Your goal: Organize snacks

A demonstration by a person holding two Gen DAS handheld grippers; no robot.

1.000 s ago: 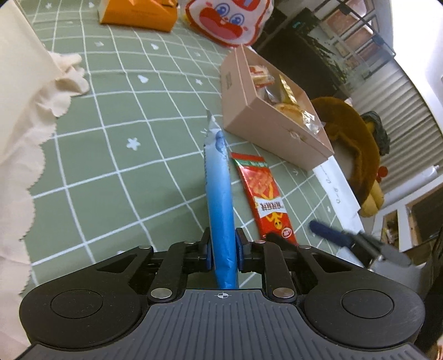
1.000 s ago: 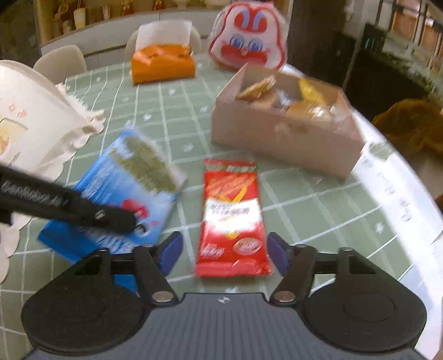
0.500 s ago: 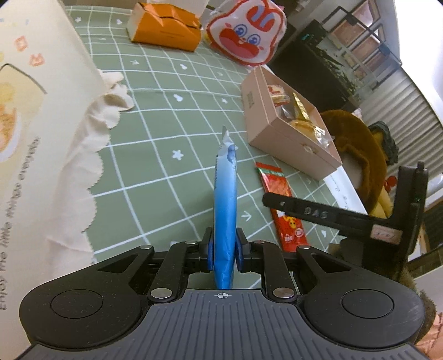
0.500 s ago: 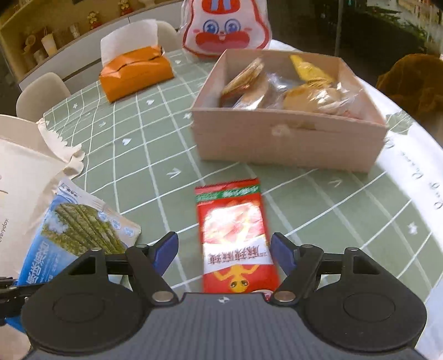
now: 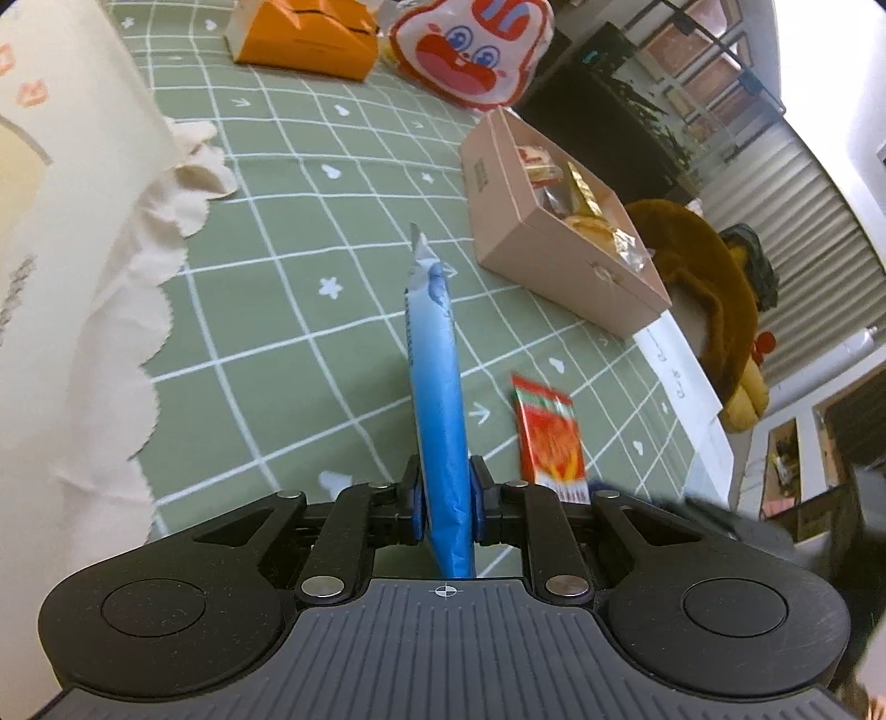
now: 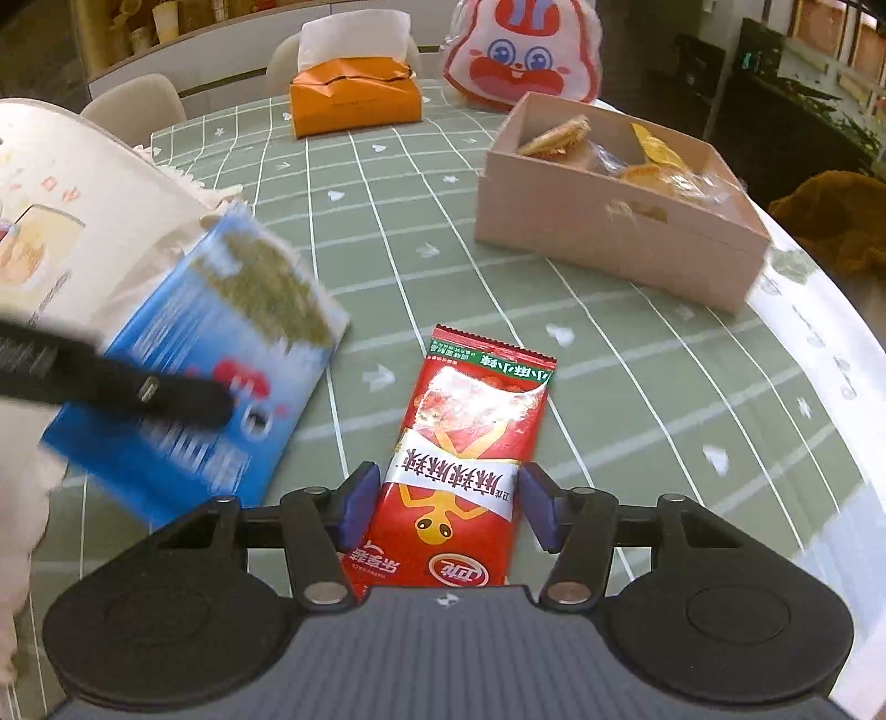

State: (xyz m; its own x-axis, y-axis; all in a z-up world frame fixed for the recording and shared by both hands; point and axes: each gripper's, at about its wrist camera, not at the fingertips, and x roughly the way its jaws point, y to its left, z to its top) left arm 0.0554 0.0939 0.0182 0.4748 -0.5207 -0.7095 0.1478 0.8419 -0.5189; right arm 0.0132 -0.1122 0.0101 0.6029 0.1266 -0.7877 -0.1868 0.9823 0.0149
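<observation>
Left gripper (image 5: 446, 512) was clamped on the blue snack bag (image 5: 437, 421), holding it edge-on and lifted off the green checked tablecloth (image 5: 288, 310); in the right wrist view the same bag (image 6: 194, 376) hung blurred at the left, in front of the cream tote bag (image 6: 72, 221). Right gripper (image 6: 443, 509) had its fingers apart, straddling the near end of the red snack packet (image 6: 459, 471), which lay flat on the cloth, not yet gripped. The cardboard box (image 6: 609, 232) with wrapped snacks in it sat far right, well apart from the packet. Step in hand, as I judged it: close the right fingers on the packet. To do it well, come down low enough that the pads get under or around the thin edges, keep centred on the packet's width, squeeze near the end seam so the slippery film does not slide out, then lift clear before heading to the box. Left side should keep the blue bag out of the right gripper's path. Versus half a second earlier: the right gripper had moved forward and down so the packet sat between its pads instead of ahead of them, and the blue bag had risen from low left to higher beside the tote. Orange tissue box (image 6: 354, 94) and rabbit bag (image 6: 520, 50) at the far edge had not moved.
</observation>
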